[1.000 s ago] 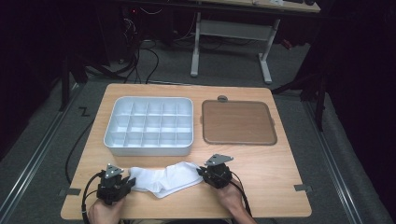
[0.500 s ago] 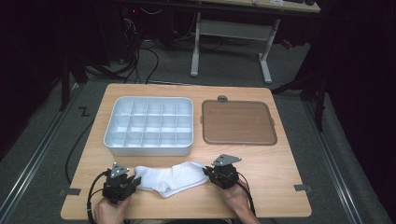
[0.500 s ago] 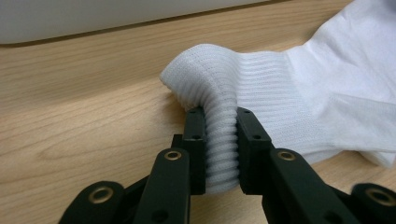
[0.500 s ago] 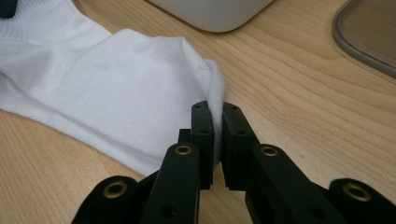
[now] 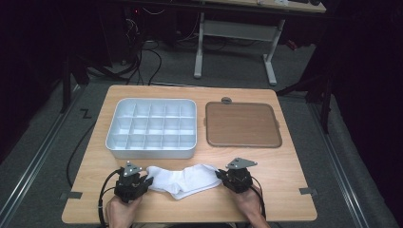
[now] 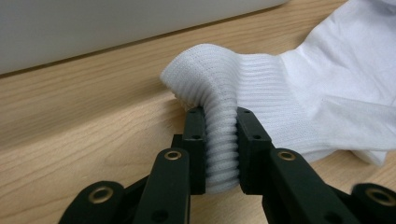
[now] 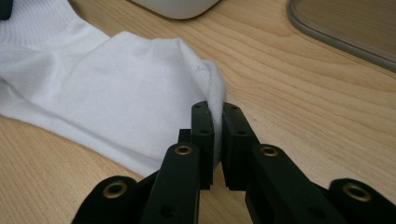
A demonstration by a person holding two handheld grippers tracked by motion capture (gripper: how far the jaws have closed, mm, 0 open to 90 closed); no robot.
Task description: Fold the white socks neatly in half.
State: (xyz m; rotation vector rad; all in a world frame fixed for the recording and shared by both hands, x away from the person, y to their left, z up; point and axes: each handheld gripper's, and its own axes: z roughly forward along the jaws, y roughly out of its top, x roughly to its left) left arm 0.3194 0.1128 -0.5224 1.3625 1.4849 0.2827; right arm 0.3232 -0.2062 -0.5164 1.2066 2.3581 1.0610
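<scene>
A white sock (image 5: 183, 180) lies stretched across the near part of the wooden table (image 5: 285, 171). My left gripper (image 5: 148, 182) is shut on its ribbed cuff (image 6: 224, 140), which bunches up between the jaws of the left gripper (image 6: 220, 135). At the other end, my right gripper (image 5: 221, 175) is shut on the toe end of the sock (image 7: 140, 93); the thin fabric edge is pinched between the jaws of the right gripper (image 7: 217, 122). Both grippers rest low near the table's front edge, each held by a hand.
A white tray (image 5: 151, 148) with several compartments stands behind the sock at the left. A brown flat lid or mat (image 5: 242, 124) lies at the back right, with a small round grey piece (image 5: 226, 100) at its far edge. Desk legs and cables stand beyond the table.
Both grippers have drawn a little toward the front edge and slightly apart, pulling the sock with them and stretching it flatter.
</scene>
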